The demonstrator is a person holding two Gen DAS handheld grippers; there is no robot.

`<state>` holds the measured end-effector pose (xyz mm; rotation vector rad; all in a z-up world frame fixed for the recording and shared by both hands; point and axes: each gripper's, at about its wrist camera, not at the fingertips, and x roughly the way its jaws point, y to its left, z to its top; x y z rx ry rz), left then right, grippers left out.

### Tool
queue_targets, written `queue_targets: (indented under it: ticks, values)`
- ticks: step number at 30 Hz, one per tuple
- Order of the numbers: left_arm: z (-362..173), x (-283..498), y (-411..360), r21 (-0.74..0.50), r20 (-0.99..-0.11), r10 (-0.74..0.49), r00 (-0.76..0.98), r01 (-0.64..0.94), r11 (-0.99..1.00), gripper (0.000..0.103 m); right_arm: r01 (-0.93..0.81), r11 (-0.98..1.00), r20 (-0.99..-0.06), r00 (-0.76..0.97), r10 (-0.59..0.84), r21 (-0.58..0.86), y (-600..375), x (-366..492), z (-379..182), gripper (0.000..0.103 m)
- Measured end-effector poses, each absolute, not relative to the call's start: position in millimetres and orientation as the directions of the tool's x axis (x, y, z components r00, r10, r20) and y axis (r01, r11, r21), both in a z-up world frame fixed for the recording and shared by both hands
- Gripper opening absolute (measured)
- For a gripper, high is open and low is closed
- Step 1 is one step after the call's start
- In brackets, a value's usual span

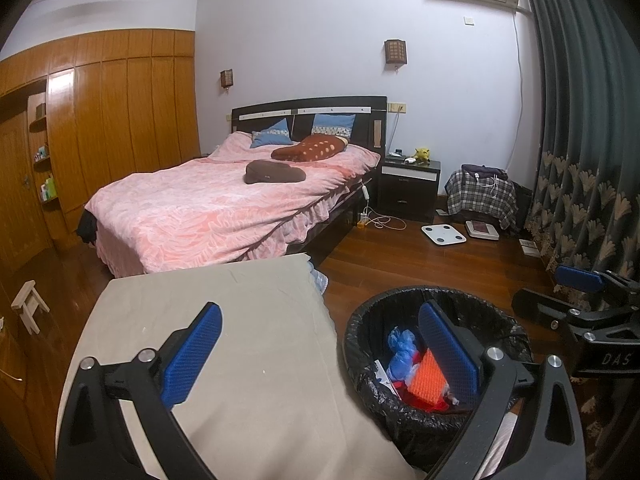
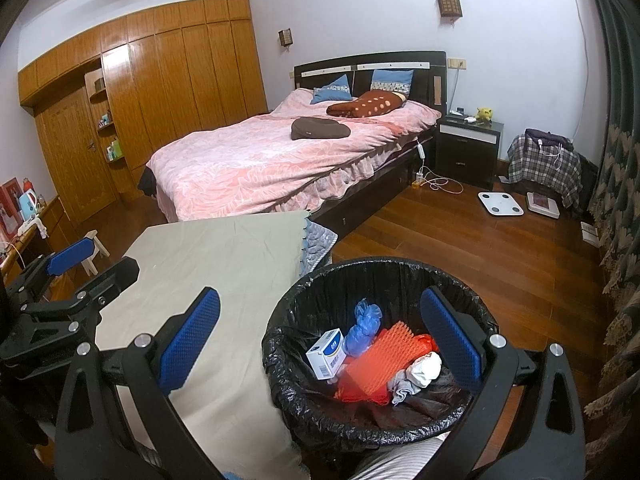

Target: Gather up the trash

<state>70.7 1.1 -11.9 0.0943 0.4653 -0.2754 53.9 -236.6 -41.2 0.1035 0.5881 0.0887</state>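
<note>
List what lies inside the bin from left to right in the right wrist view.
Inside the black-lined bin: white and blue box → blue plastic bag → orange foam netting → crumpled white and grey wad. Both tools are open and hold nothing.

Trash bin [image 2: 380,432] sits on floor [image 2: 460,240] just right of cloth-covered table [image 2: 224,264] below me. In bin: small box [image 2: 326,354] at left, crumpled bag [image 2: 362,326] behind it, mesh sheet [image 2: 382,356] in middle, wadded paper [image 2: 426,368] at right. Bed [image 2: 280,160] beyond table. Nightstand [image 2: 468,148] right of bed. Scale [image 2: 500,203] on floor, in front of nightstand. Stool [image 2: 94,250] left of table.
</note>
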Motion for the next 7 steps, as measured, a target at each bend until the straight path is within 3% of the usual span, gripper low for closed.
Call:
queue_targets:
  ticks: [7]
  values:
    - [-12.0, 70.8, -0.5, 0.027, -0.457, -0.239, 0.857, 0.282, 0.959, 0.097, -0.055, 0.991, -0.549, 0.828, 0.114, 0.124, -237.3, 53.5, -42.2, 0.098]
